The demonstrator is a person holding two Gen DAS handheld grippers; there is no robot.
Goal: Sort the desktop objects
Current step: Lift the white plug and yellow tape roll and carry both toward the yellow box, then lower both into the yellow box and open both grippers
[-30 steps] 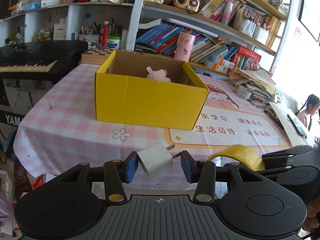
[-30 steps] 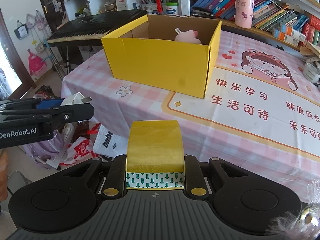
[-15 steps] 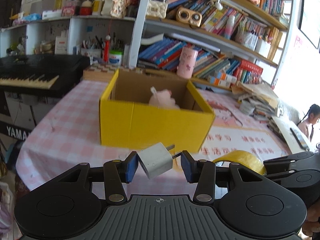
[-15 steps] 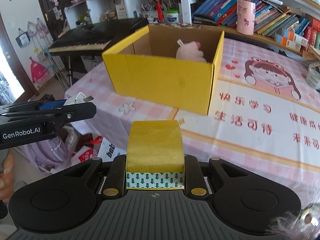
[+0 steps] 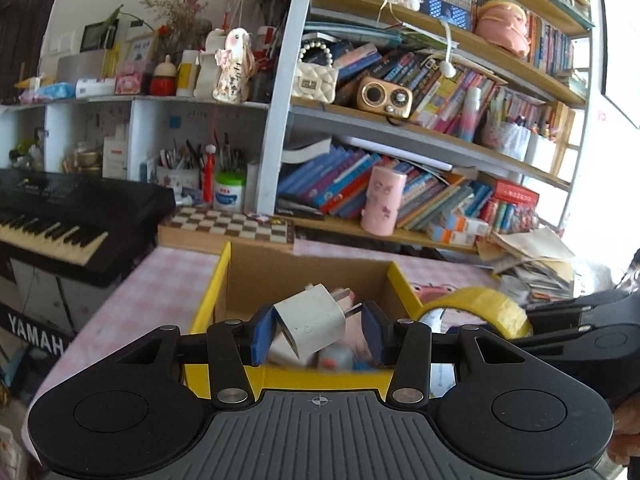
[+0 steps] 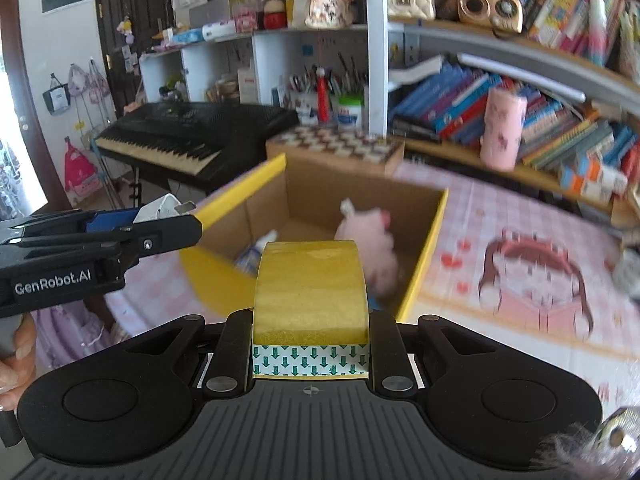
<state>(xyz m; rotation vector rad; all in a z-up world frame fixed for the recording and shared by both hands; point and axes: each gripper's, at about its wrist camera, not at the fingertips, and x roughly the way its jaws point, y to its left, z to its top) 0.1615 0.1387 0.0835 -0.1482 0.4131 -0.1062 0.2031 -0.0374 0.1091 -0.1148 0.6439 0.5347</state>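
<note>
The left tool (image 5: 318, 332) is clamping the white charger (image 5: 310, 322); the right tool (image 6: 310, 344) is clamping the yellow tape roll (image 6: 310, 284). Both are hovering at the yellow box (image 6: 424, 256), 12 o'clock ahead. Clear the near rim before releasing; avoid the pink toy (image 6: 370, 236).

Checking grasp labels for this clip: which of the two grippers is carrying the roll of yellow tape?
The right gripper: the yellow tape roll is clamped between its fingers. The left gripper holds a white plug-in charger instead.
</note>
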